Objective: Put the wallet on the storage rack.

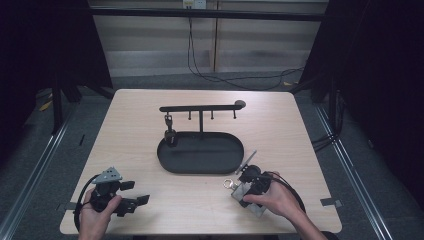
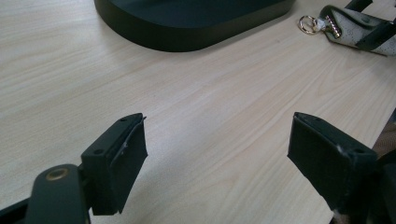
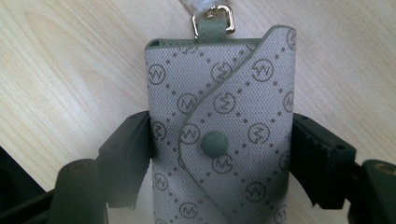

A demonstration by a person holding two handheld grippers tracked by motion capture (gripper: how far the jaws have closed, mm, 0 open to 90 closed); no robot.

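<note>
The right claw point(image 3: 219, 154) is closed onto a grey patterned key pouch point(image 3: 219, 135), one jaw against each long side, with the snap button on the flap facing the camera. The right gripper view shows the pouch's printed monogram pattern, its green trim and a gold clasp point(image 3: 215, 18) at the far end; in the high view the pouch point(image 1: 246, 192) is a small pale shape under the person's right hand point(image 1: 272, 200), near the front right corner of the table point(image 1: 125, 125), with a ring point(image 1: 229, 184) poking out of its end.

The left claw point(image 2: 217, 154) stands wide open and holds nothing, bare wood between its jaws. In the high view it point(image 1: 136, 192) sits near the front left corner, held by the left hand point(image 1: 95, 215).

Beyond both, at the middle of the table, stands a black oval tray point(image 1: 200, 152) with an upright post and a crossbar of hooks point(image 1: 200, 107). A small dark item point(image 1: 170, 134) hangs from the leftmost hook. The left gripper view catches the tray's near rim point(image 2: 187, 32) and, at far right, the pouch point(image 2: 355, 28).
</note>
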